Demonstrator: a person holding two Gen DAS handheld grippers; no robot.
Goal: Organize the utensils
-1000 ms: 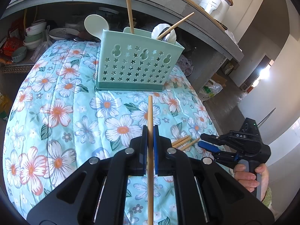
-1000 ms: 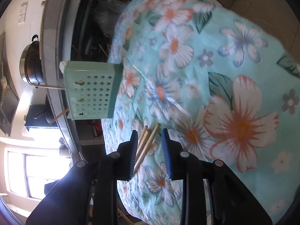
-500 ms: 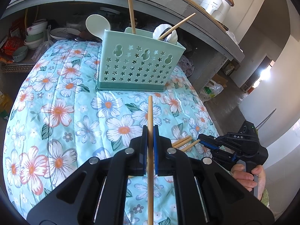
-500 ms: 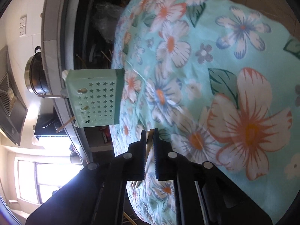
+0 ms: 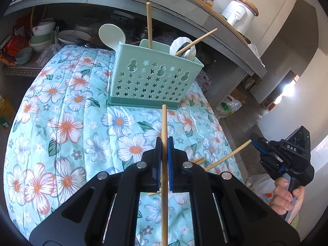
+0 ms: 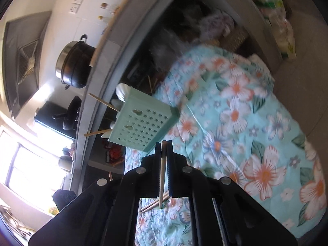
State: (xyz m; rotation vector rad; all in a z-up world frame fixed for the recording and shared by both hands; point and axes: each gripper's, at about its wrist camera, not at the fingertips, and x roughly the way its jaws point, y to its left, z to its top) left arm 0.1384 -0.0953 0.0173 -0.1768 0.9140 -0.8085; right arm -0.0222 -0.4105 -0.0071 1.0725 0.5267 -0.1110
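A mint-green utensil holder [image 5: 152, 78] with star-shaped holes stands at the far end of the floral cloth [image 5: 67, 123]; it holds two chopsticks and pale spoons. My left gripper [image 5: 163, 143] is shut on a wooden chopstick [image 5: 164, 123] that points toward the holder. At the right of the left wrist view, my right gripper [image 5: 253, 141], held by a hand, is shut on another chopstick [image 5: 227, 156], lifted off the cloth. In the right wrist view that gripper [image 6: 164, 144] clamps the chopstick [image 6: 162, 170], with the holder [image 6: 143, 123] just beyond. Loose chopsticks [image 6: 154, 204] lie on the cloth below.
A grey counter [image 5: 205, 20] runs behind the holder, with bowls and plates [image 5: 41, 34] stacked on a shelf beneath it. A white appliance [image 5: 239, 14] and bottles stand on the counter. A dark pot [image 6: 73, 65] sits on the counter in the right wrist view.
My right gripper closed on one chopstick from the pile and rose off the cloth with it, rolling as it went. The left gripper kept still with its chopstick.
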